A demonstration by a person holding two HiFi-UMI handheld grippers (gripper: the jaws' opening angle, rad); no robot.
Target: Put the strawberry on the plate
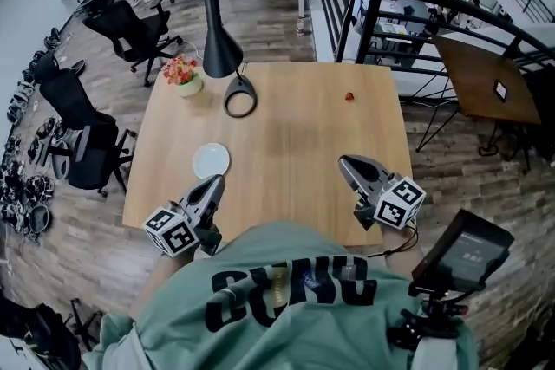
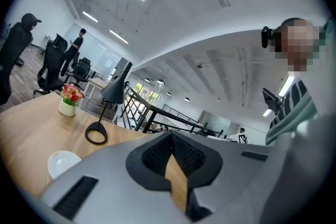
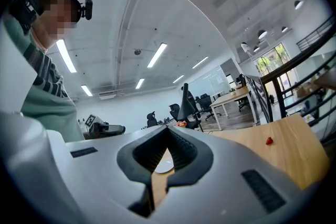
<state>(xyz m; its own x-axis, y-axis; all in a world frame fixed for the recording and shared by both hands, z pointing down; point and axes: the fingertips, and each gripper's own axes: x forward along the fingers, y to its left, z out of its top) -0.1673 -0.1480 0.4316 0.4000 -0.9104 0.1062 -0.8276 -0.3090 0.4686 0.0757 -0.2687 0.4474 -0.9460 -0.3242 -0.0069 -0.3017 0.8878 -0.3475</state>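
One strawberry (image 1: pixel 349 96) well ahead of the right hand-held gripper (image 1: pixel 342 159), its jaws together and empty.

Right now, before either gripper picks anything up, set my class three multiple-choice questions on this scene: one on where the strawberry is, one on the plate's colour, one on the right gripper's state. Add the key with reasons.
1. Where is the strawberry?
A. On the plate
B. On the bare table, toward its far right corner
C. On the floor

2. What colour is the plate?
A. White
B. Blue
C. Black

3. How do the jaws of the right gripper stand?
A. Wide apart
B. Shut on the strawberry
C. Shut, with nothing between them

Key:
1 B: in the head view it lies alone on the wood, well apart from the plate.
2 A: the small round plate is plain white.
3 C: the right gripper view shows the tips together and the strawberry off on the table.
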